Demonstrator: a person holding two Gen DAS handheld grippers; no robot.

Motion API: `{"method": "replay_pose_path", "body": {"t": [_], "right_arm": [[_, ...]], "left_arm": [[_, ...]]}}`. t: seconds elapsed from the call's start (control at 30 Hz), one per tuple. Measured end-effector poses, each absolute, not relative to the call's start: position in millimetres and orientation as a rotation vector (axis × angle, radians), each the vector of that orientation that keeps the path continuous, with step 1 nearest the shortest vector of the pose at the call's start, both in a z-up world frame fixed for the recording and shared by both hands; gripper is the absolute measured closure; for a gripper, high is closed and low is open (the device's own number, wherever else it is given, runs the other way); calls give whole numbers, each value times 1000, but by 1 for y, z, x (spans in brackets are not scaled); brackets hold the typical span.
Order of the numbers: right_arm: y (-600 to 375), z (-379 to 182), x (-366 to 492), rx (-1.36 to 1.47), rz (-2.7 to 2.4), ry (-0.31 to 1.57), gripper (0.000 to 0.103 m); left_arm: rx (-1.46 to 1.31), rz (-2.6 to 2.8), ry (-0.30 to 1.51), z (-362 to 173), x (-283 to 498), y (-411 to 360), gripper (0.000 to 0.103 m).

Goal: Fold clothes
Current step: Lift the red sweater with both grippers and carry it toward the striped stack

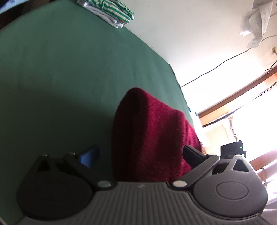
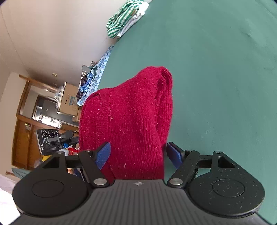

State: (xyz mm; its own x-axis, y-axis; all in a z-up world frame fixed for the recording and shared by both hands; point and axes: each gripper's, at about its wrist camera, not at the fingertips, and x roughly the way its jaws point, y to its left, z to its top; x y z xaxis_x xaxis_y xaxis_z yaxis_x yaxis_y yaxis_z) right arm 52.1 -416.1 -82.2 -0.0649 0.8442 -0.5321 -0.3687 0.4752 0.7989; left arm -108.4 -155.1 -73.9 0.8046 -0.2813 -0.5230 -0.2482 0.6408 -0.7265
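Red knit sweater [image 2: 131, 117] hangs bunched between my two grippers, lifted over the green cloth [image 2: 216, 77]. My right gripper [image 2: 136, 154] and left gripper [image 1: 140, 152] each pinch a thick fold of it. I judge it mid-fold; laying it flat comes next. Farther off, striped folded clothes [image 1: 110, 10] sit at the edge.

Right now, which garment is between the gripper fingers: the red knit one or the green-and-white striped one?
The red knit garment, bunched between the fingers of both the left gripper and right gripper. The green-and-white striped garment lies untouched at the green table's far edge.
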Motion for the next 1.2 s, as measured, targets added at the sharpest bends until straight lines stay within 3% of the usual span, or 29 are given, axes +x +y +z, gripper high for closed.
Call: {"method": "replay_pose_path", "body": {"t": [0.2, 0.37, 0.87, 1.2], "right_arm": [[-426, -73, 42, 482, 1012, 1311, 27], [-434, -71, 33, 517, 978, 1306, 12], [-398, -84, 45, 544, 1038, 1266, 11], [-362, -74, 56, 365, 1086, 1216, 2]], "left_arm": [[-971, -97, 712, -78, -106, -154, 2], [-1056, -136, 745, -90, -104, -150, 2], [-1050, -210, 801, -94, -74, -152, 1], [-942, -198, 854, -83, -57, -152, 1]]}}
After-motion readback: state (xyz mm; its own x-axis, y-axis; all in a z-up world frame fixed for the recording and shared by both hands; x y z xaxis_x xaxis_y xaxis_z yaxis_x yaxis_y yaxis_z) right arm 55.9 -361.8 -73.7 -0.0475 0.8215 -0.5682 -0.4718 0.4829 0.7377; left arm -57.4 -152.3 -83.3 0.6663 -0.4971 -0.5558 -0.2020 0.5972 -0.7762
